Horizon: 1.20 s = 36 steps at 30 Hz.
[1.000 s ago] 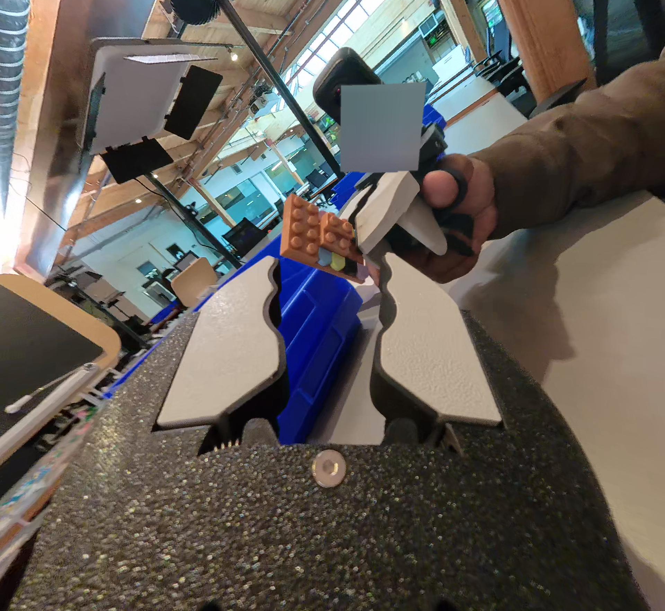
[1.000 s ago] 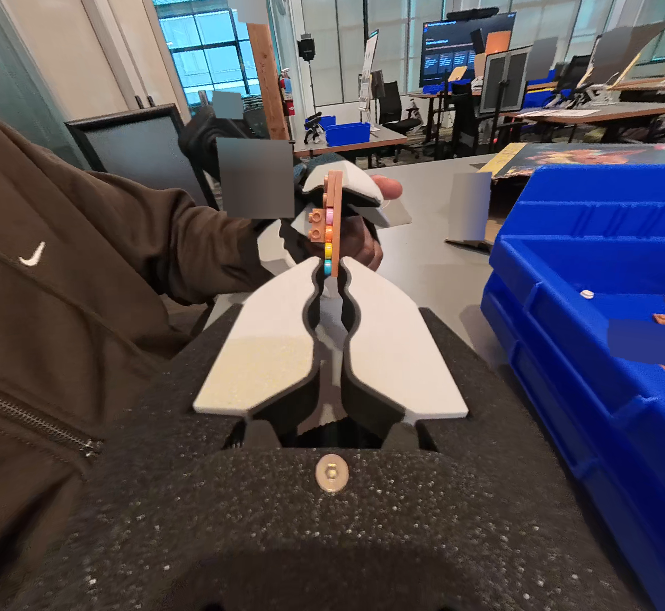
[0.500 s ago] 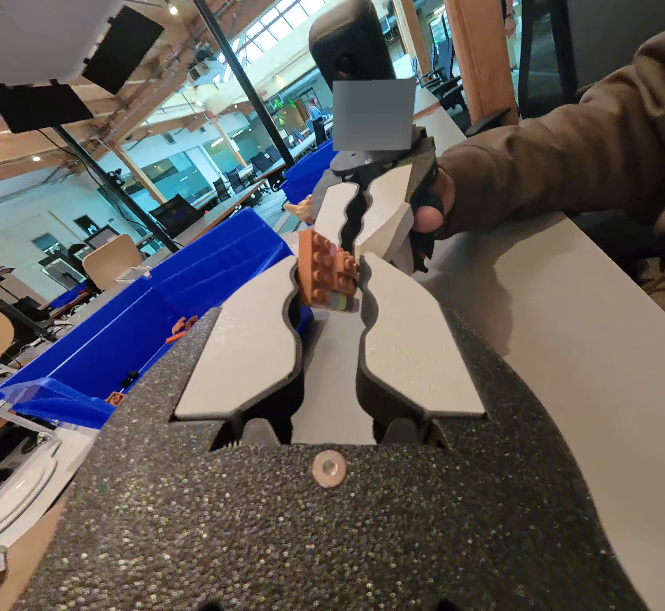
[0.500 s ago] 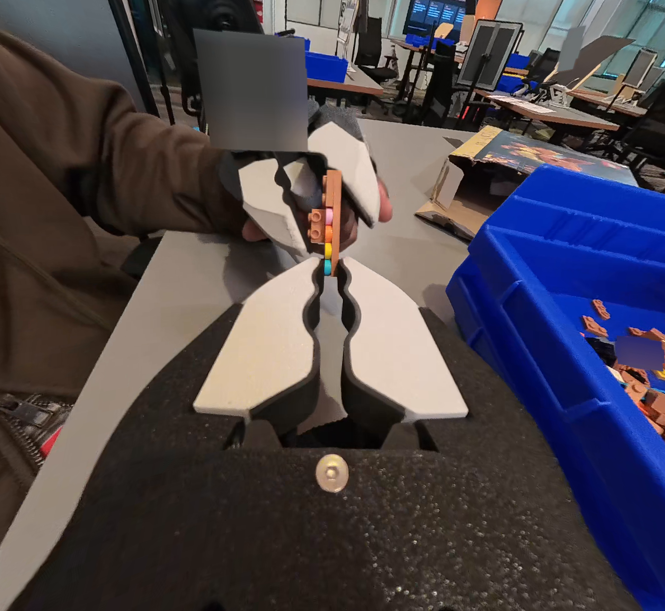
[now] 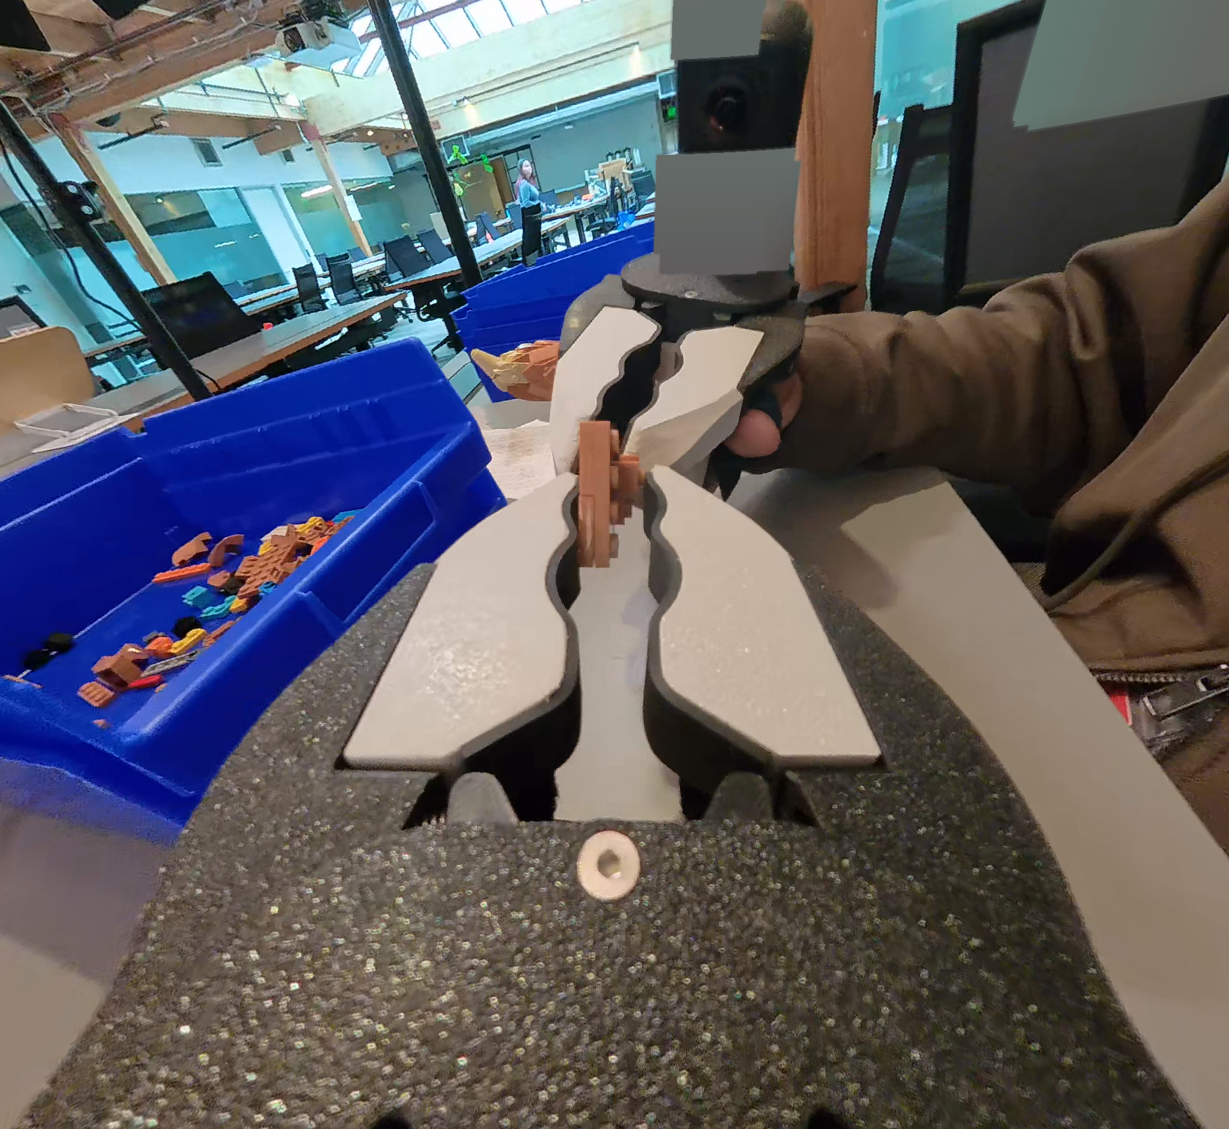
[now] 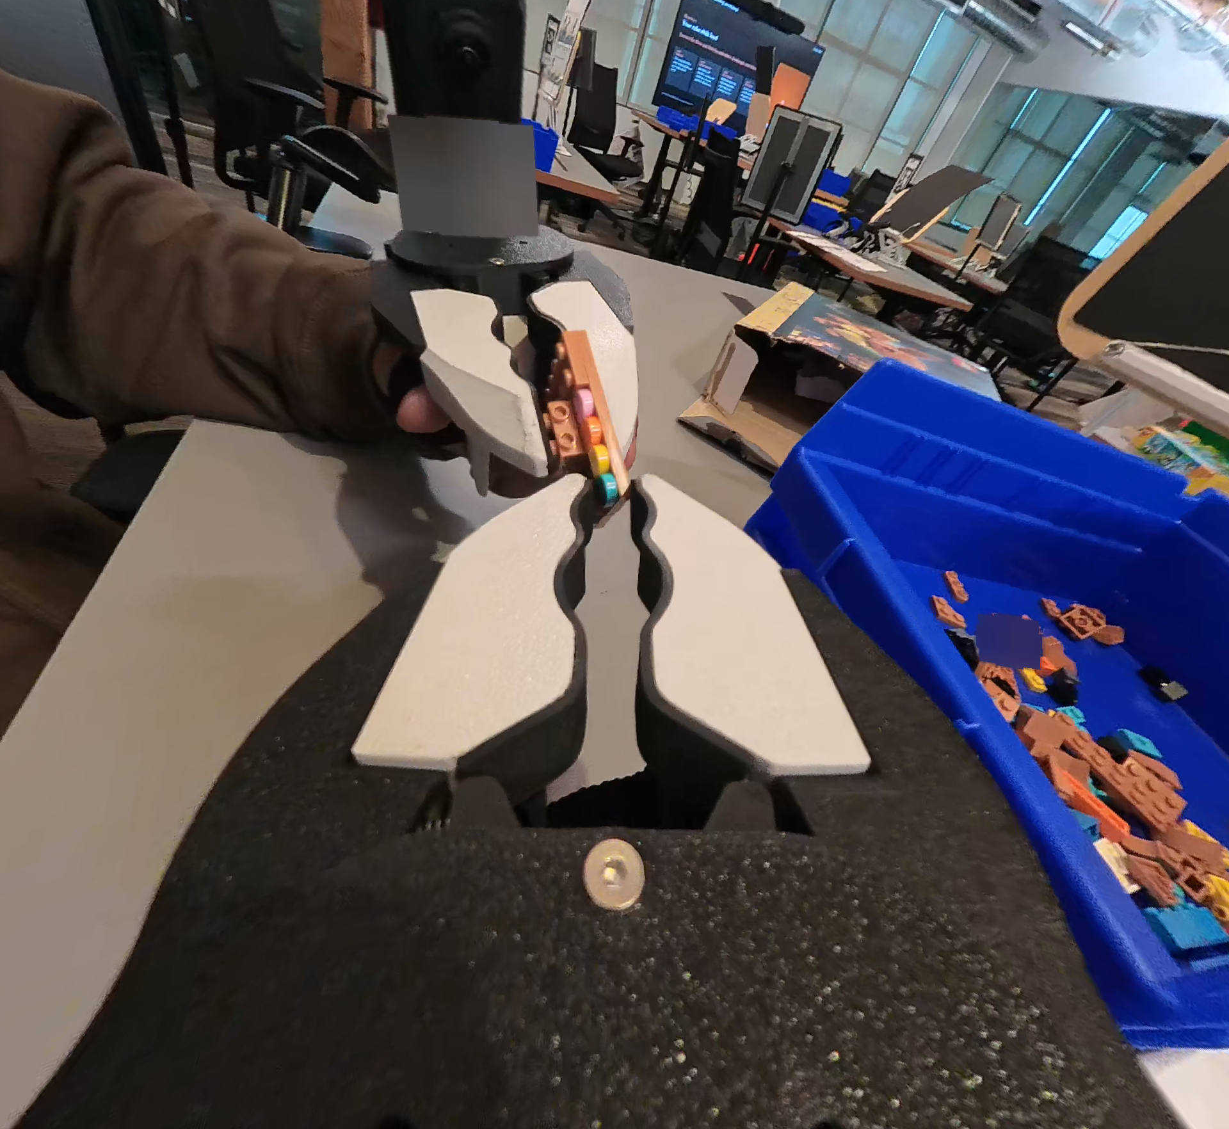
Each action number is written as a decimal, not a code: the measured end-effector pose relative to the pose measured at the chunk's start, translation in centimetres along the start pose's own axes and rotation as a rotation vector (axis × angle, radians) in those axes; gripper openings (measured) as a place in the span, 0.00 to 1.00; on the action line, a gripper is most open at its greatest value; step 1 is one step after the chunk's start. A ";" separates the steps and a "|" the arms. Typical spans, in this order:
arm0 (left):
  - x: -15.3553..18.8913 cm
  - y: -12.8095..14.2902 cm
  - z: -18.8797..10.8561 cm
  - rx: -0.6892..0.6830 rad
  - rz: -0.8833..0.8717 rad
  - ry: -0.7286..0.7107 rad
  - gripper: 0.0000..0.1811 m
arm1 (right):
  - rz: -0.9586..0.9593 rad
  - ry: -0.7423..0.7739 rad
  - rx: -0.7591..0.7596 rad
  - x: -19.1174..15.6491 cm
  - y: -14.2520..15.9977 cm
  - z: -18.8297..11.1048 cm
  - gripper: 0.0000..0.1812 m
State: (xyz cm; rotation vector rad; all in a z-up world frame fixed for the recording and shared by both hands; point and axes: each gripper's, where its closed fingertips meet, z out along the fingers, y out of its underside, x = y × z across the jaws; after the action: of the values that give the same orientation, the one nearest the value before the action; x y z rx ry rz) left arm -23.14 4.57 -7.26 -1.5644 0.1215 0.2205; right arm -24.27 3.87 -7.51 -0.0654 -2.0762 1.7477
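Small brown brick plate w/ coloured studs [image 6: 585, 415] is pinched between both hand-held grippers over the desk [image 6: 219, 538]: left hand-held gripper [image 5: 608, 488] and right hand-held gripper [image 6: 608, 485] both nearly closed on it. Light, stiff, prob. snaps apart (best gripped by flat faces). Blue bin [image 6: 944, 485] sits right.

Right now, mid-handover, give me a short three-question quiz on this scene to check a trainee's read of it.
1. Multiple choice: the left gripper has its fingers either side of: A) a brown brick assembly with coloured round studs; B) a screwdriver; C) a paper cup.
2. True or false: the blue bin is empty.
3. Fill in: the opened box lying on the grey table beyond the bin is made of ___.

Key: 1 A. 2 false: loose bricks lie in it. 3 cardboard.
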 end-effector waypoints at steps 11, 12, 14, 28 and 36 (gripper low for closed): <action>-0.4 -1.4 -0.1 0.169 -0.344 0.085 0.08 | -0.018 0.046 0.066 0.5 -1.0 -0.4 0.08; -0.5 -1.4 -0.1 0.184 -0.381 0.097 0.08 | -0.006 0.041 0.072 0.5 -1.0 -0.4 0.08; -0.6 -1.5 -0.1 0.208 -0.436 0.109 0.08 | 0.031 0.031 0.080 0.6 -1.1 -0.4 0.08; -1.5 -3.4 -0.9 0.379 -0.610 0.147 0.08 | 0.346 -0.085 0.207 1.3 -2.0 -1.1 0.10; -1.1 -3.3 -0.4 0.372 -0.592 0.136 0.08 | 0.294 -0.111 0.164 -0.1 -1.6 0.0 0.12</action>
State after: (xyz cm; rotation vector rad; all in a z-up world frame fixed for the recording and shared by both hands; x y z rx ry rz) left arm -23.49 4.16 -3.79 -1.1823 -0.1881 -0.3577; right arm -23.78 3.52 -6.03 -0.2412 -2.0760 2.1346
